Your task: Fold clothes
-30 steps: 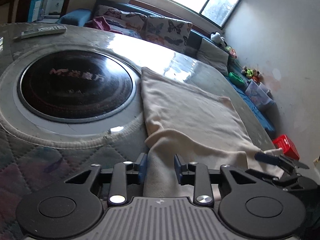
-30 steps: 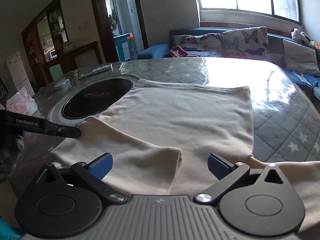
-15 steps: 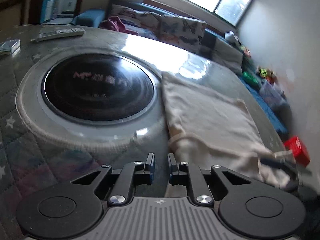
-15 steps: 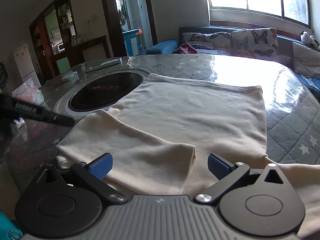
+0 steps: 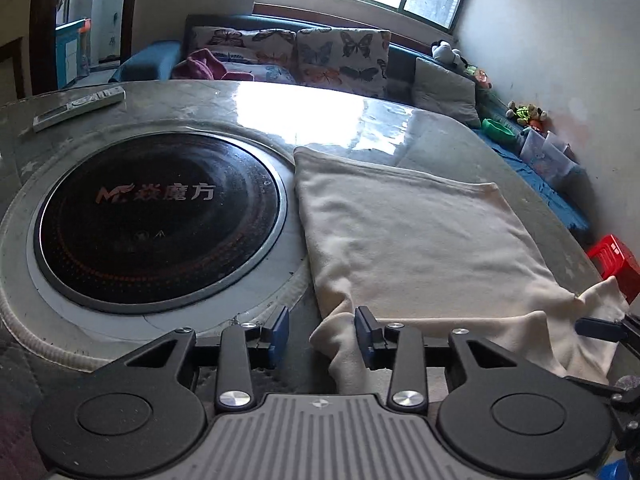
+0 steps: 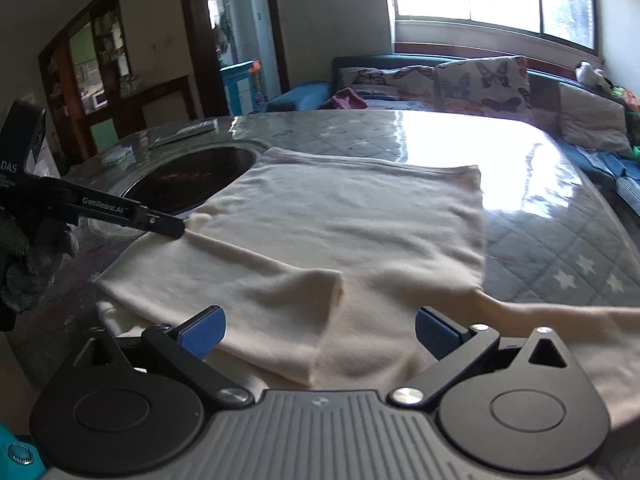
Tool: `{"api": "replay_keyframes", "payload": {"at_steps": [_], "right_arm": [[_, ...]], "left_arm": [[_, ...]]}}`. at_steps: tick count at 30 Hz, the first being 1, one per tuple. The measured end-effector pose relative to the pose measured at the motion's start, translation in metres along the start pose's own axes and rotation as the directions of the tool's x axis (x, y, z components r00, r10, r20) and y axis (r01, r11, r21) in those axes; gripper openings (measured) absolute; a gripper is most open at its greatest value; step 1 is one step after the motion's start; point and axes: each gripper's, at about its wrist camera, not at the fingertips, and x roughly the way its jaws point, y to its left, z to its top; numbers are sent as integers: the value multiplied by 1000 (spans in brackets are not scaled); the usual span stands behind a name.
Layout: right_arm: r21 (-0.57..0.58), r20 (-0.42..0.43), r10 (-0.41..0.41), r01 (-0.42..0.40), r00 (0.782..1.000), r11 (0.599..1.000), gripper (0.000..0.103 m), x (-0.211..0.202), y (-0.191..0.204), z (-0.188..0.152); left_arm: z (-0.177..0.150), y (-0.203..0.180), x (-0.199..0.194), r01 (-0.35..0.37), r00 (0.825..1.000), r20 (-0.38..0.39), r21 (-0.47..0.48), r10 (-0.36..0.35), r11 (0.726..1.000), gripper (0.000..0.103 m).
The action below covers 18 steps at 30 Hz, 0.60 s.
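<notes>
Left wrist view: set low at the near edge of the round quilted glass-topped table (image 5: 448,136), facing across it toward the window wall, close to the cream knit garment (image 5: 408,236).
Right wrist view: same near edge, further right, facing left-forward.
Shared: cream knit garment (image 6: 352,216), round black induction cooktop (image 5: 160,216) (image 6: 192,176).

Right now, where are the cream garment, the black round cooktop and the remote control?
cream garment (image 5: 420,232), left wrist view, middle of its flat body.
black round cooktop (image 5: 160,216), left wrist view, centre of the dark glass.
remote control (image 5: 78,106), left wrist view, middle of its long face.
</notes>
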Motion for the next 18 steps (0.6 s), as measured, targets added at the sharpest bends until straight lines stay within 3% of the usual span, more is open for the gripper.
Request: {"api": "replay_keyframes", "payload": {"at_steps": [4,8,13,18], "right_arm": [[63,38,-75,72,996,995,102,-20,-20,-5],[180,58,-200,187,978,966,96,-40,-59,-13],[325,35,-396,364,918,873,88,-63,-119,-30],[415,12,-508,457,861,786,82,-78,-164,-43]], "left_arm": [[3,-4,-9,15,1000,24,1,-15,1000,40],[5,-12,-15,34,999,36,4,-34,999,45],[2,-24,-18,59,998,30,12,-60,998,48],[3,-35,-20,78,996,36,35,-79,996,52]]}}
